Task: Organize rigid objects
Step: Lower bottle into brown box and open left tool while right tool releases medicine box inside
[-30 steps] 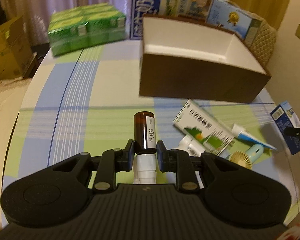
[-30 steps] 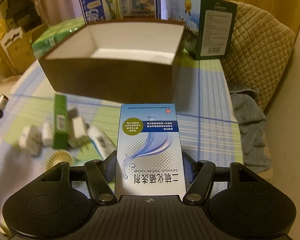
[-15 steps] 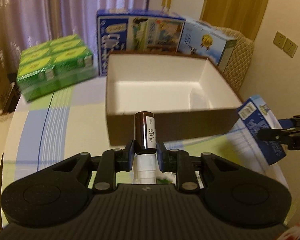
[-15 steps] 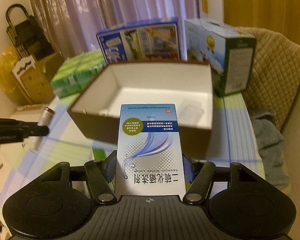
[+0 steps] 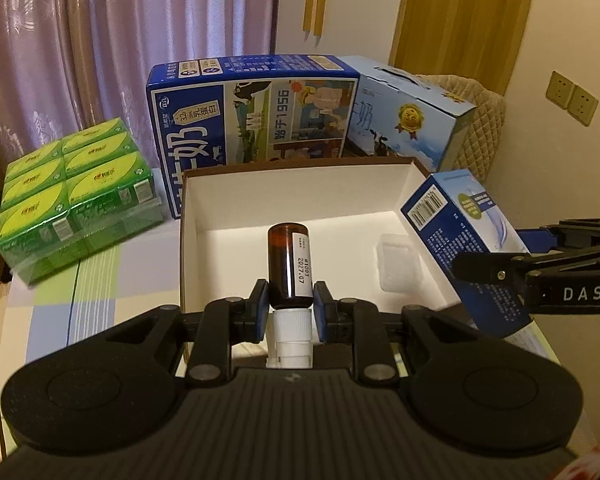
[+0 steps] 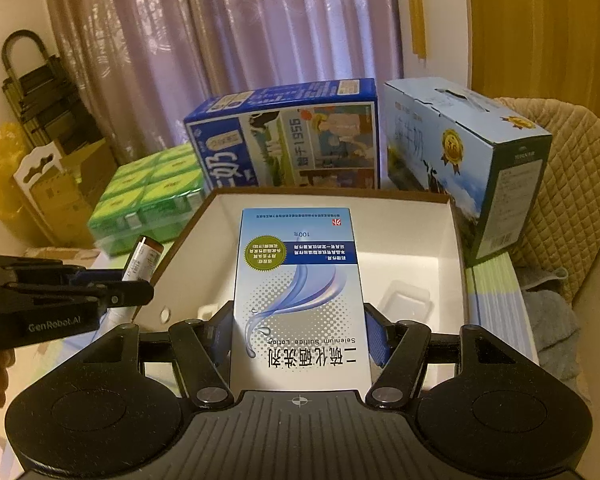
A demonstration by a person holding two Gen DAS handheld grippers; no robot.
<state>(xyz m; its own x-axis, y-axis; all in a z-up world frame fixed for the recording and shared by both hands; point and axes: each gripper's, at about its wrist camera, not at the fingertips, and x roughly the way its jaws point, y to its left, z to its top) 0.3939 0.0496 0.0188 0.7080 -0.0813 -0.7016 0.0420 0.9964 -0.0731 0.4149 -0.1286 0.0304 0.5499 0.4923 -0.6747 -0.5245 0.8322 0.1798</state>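
Observation:
My left gripper is shut on a small brown glass bottle with a white cap, held over the near edge of the open brown box with a white inside. My right gripper is shut on a blue and white lotion carton, held above the same box. The carton and right gripper show at the right of the left wrist view. The bottle and left gripper show at the left of the right wrist view. A clear plastic tray lies inside the box.
Behind the box stand a dark blue milk carton case and a light blue case. A green shrink-wrapped pack sits at the left on the checked tablecloth. A quilted chair is at the right.
Both grippers have risen from table level and moved forward over the open box, each still holding its object. The loose items on the table have dropped out of view.

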